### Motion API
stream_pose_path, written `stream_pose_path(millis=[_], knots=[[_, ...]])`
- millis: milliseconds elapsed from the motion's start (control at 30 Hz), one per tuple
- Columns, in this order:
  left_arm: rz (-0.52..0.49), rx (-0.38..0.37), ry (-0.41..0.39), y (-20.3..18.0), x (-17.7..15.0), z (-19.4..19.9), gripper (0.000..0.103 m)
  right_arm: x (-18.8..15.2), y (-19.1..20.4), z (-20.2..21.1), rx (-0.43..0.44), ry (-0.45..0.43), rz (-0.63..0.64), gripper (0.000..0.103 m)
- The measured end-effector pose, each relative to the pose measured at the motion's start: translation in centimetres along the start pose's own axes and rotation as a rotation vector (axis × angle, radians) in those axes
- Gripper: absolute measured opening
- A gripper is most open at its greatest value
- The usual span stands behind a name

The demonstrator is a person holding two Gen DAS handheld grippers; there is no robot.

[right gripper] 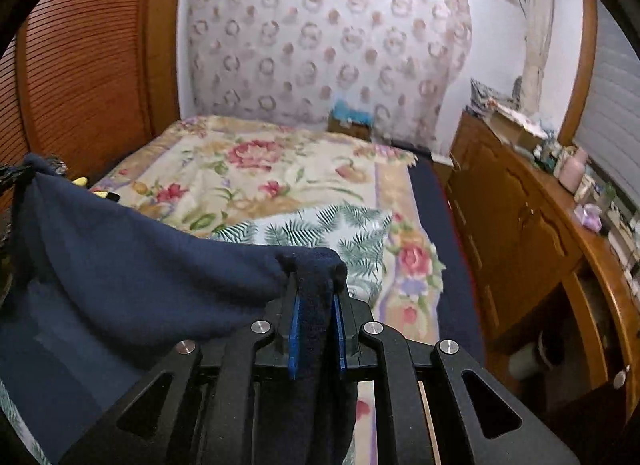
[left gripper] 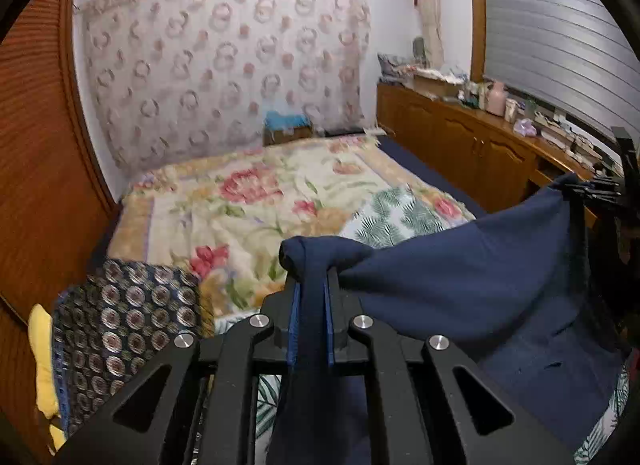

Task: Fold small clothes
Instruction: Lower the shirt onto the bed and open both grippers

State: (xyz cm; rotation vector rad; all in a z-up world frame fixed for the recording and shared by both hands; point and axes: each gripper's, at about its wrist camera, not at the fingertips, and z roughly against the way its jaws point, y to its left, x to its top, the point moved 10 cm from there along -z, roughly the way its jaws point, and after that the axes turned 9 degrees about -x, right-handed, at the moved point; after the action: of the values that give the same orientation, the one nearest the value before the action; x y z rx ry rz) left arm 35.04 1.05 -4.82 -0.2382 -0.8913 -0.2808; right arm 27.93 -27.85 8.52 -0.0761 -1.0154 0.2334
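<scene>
A navy blue garment [left gripper: 460, 273] hangs stretched between my two grippers above the bed. My left gripper [left gripper: 312, 277] is shut on one bunched corner, with cloth pinched between its blue pads [left gripper: 294, 325]. My right gripper [right gripper: 316, 285] is shut on the other corner of the garment [right gripper: 140, 257], whose fabric sags to the left. In the left wrist view the right gripper [left gripper: 596, 191] shows at the far right edge, clamped on the cloth. In the right wrist view the left gripper [right gripper: 12, 177] is only just visible at the far left edge.
Below lies a bed with a floral blanket [left gripper: 248, 201] and a palm-leaf cloth [right gripper: 320, 229]. A dark patterned cloth [left gripper: 128, 329] and a yellow item [left gripper: 42, 365] sit at the bed's near left. A cluttered wooden cabinet [right gripper: 520, 225] lines the right side, and a louvred wooden door [left gripper: 36, 169] the left.
</scene>
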Motion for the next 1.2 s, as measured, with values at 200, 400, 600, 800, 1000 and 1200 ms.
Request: stream_pose_path(millis=[200, 400, 600, 800, 1000, 1200], knots=[[0.025, -0.007, 0.036, 0.4, -1.8, 0.0, 0.046, 0.6, 1.2, 1.5, -0.017, 0.017, 0.001, 0.057], [0.013, -0.003, 0.072, -0.6, -4.7, 1.4, 0.073, -1.5, 1.6, 5.7, 0.0, 0.024, -0.025, 0.061], [0.017, 0.003, 0.076, -2.2, -7.5, 3.3, 0.074, -6.8, 1.0, 9.3, 0.031, 0.066, -0.049, 0.061], [0.043, 0.011, 0.108, -2.8, -10.7, 3.2, 0.073, -9.5, 0.1, 8.8, 0.054, 0.156, -0.094, 0.061], [0.055, 0.047, 0.156, -2.4, -12.7, 2.1, 0.07, -8.7, -0.3, 8.0, 0.086, 0.179, -0.114, 0.061], [0.065, 0.059, 0.169, -2.2, -13.2, 1.2, 0.053, -9.3, -1.0, 7.5, 0.066, 0.159, -0.091, 0.061]])
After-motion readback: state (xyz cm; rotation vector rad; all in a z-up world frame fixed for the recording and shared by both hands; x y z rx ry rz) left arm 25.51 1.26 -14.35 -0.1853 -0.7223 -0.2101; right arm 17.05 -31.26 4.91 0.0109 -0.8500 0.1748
